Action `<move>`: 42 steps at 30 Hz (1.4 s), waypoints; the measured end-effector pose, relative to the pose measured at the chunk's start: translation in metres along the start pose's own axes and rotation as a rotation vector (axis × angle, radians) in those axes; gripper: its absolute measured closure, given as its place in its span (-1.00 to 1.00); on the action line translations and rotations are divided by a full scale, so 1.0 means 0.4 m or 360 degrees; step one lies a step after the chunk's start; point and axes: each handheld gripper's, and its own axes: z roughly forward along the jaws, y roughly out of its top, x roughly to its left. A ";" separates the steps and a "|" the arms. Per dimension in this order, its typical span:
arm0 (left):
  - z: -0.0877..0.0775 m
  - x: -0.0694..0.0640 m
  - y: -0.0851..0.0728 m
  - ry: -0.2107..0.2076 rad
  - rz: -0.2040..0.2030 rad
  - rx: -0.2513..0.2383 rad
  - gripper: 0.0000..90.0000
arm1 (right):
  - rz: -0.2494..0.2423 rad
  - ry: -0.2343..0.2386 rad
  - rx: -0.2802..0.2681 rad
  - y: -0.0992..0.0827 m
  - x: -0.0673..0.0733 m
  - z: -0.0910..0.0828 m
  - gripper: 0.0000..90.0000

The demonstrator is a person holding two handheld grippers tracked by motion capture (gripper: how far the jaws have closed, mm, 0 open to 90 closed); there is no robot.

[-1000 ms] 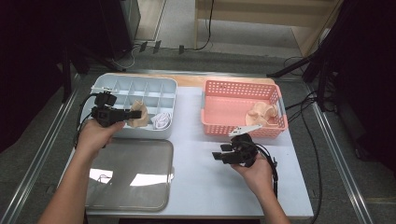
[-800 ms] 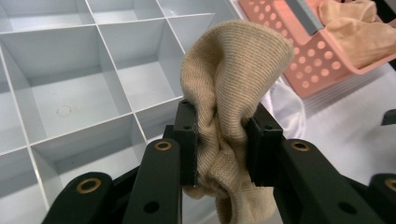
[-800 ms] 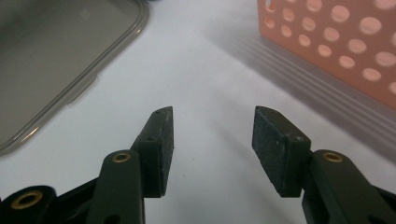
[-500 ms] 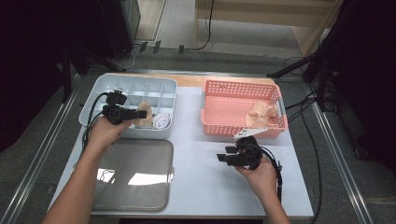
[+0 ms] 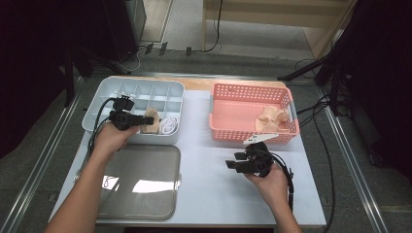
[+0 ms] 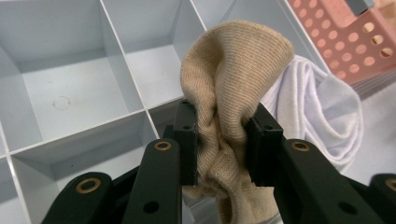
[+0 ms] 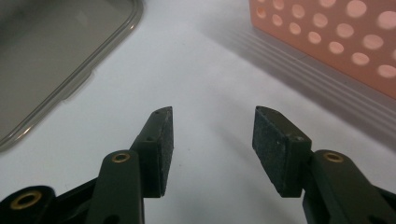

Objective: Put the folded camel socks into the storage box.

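left gripper [image 6: 219,140]: clamped on the beige sock [image 6: 231,98], bunched between the pads; in the high view it hangs over the front row of the grey divided tray [image 5: 104,87], at about nine o'clock from the table's middle
right gripper [image 7: 212,140]: jaws apart and empty; low over the bare tabletop [image 7: 205,70] at five o'clock, the clear lid [image 7: 51,56] off at its ten o'clock
white sock [image 6: 322,116]: already in the cell just beside the beige one, at its three o'clock
risk, snag: the beige sock's loose folds could drape over a divider, so it lands across two cells
risk, drag: the cloth may cling to a pad on release and lift out again
risk, neighbour: a low pass could catch the white sock and pull it out
pink basket [image 5: 250,104]: more beige socks inside, at one o'clock
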 end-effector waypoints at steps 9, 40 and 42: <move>0.014 0.005 0.000 0.0015 0.0011 0.0028 0.55 | 0.0005 0.0000 -0.0005 0.001 -0.001 0.001 0.10; -0.053 -0.006 0.013 -0.0027 0.0036 -0.0036 0.03 | 0.0008 0.0003 -0.0014 0.004 -0.001 -0.003 0.10; -0.063 -0.010 0.016 -0.0036 0.0036 -0.0070 0.06 | 0.0008 0.0001 -0.0017 0.004 -0.002 -0.003 0.10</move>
